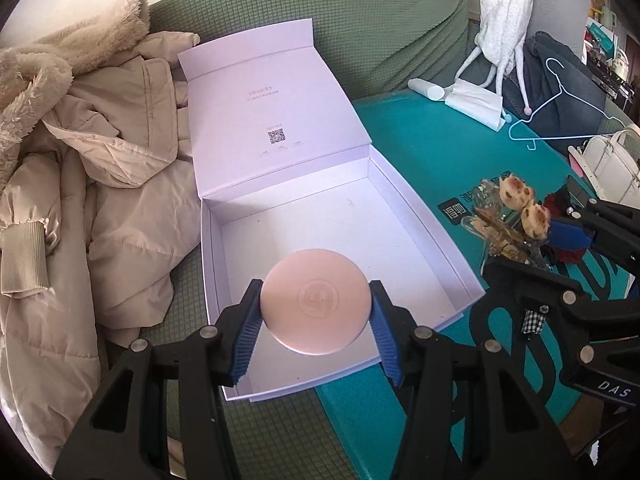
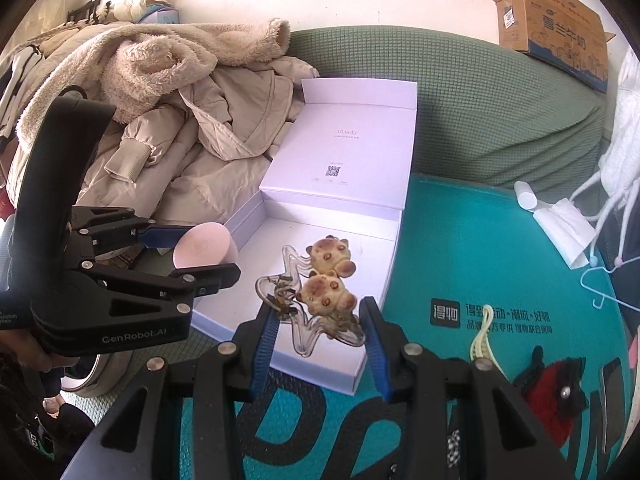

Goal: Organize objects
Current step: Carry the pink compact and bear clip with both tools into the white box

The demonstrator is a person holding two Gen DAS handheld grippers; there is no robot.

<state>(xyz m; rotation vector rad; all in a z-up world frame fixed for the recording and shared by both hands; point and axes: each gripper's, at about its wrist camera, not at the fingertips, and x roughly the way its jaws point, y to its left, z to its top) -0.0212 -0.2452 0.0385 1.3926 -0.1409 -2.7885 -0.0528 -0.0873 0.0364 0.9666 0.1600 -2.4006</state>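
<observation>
pink round case point(image 1: 314, 307) faces up, clamped by left fingers point(image 1: 247, 320); right fingers point(image 2: 267, 336) grip clear hair clip point(image 2: 316, 312).

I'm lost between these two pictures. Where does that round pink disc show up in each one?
Left wrist view: the pink disc is at bottom centre, clamped between the left gripper's blue pads, over the near end of the open white box.
Right wrist view: the pink disc is at middle left, seen edge-on in the left gripper, just left of the box.
Shared landmark: the QR code inside the box lid.
</observation>
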